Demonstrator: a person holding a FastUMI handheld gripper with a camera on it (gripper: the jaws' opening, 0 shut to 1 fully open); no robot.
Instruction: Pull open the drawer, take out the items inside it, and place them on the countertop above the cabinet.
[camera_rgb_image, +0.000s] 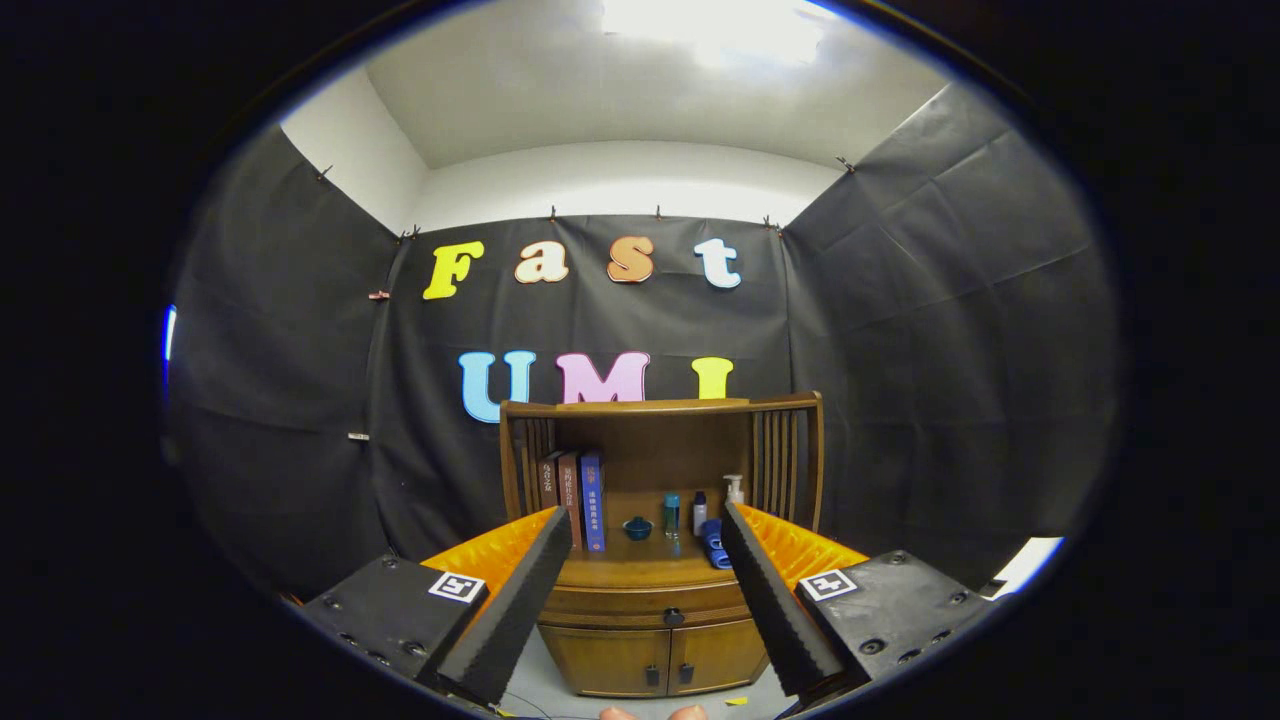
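The gripper (640, 560) was held back from the cabinet (655, 640), its two ribbed black fingers (515, 610) spread wide apart and closed on nothing; they framed the cabinet's front between them. The drawer (650, 603) sat shut in the cabinet, directly beneath the countertop (640, 570) and above two small doors (650, 657). Its long axis ran side to side across the cabinet front, and its face, with a dark round knob (673, 617) at mid-width, pointed toward the gripper. What lay inside the drawer could not be seen. On the countertop, beneath a wooden shelf frame with slatted sides (660, 450), stood three upright books (575, 500) at the left, a small dark blue lidded bowl (637, 528) near the middle, then a teal bottle (671, 514), a small white bottle (699, 511) and a pump bottle (734, 489). A blue cloth (713, 545) lay at the countertop's right, just beside the right finger. Two fingertips (650, 713) of a person showed below the cabinet.
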